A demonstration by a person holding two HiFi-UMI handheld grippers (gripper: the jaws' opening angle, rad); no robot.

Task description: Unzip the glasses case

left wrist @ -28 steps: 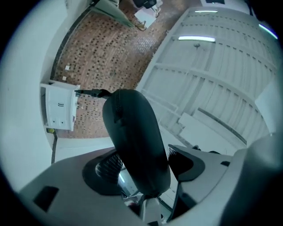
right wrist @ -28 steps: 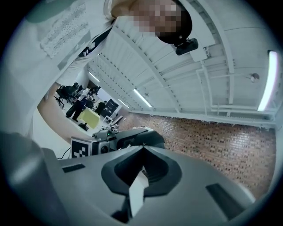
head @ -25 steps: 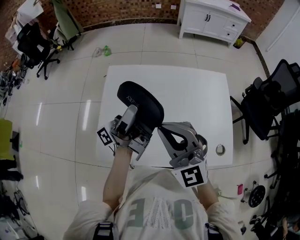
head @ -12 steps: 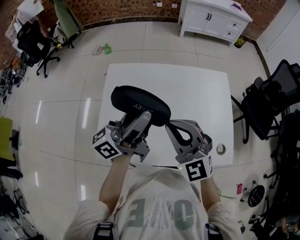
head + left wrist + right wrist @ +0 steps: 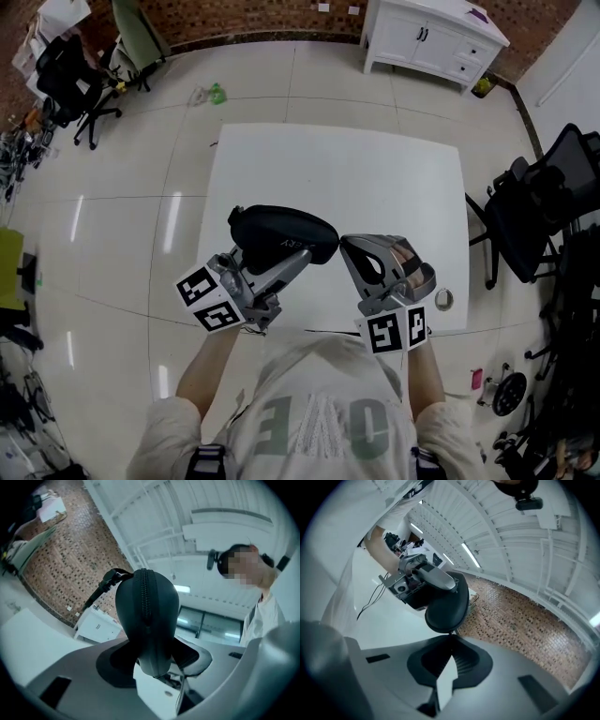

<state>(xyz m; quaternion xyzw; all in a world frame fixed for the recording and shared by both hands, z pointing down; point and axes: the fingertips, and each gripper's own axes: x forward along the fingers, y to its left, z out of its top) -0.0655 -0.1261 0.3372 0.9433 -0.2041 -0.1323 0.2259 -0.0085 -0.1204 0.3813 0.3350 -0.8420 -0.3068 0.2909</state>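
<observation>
Now the left gripper [image 5: 292,259] is clamping the black glasses case [image 5: 281,234] crosswise. Its jaws have just been closing, and the case is sitting between them with the pads pressing its sides. The case is hanging in the air over the white table [image 5: 375,178], at about 7 o'clock from the table's middle, with its long side running from 9 to 3 o'clock in the head view. In the left gripper view the zip seam [image 5: 144,592] is facing the camera and running straight up the case's edge.

The right gripper [image 5: 345,242] is sitting at 3 o'clock of the case, tips against its rounded end. Its jaws are pressing fully together, and in the right gripper view they are pinching a thin dark zip pull [image 5: 451,633] that is hanging from that end.

A small round thing [image 5: 441,300] is lying near the table's edge at 4 o'clock of the right gripper. A white cabinet [image 5: 431,37] is standing on the tiled floor at 1 o'clock beyond the table.
</observation>
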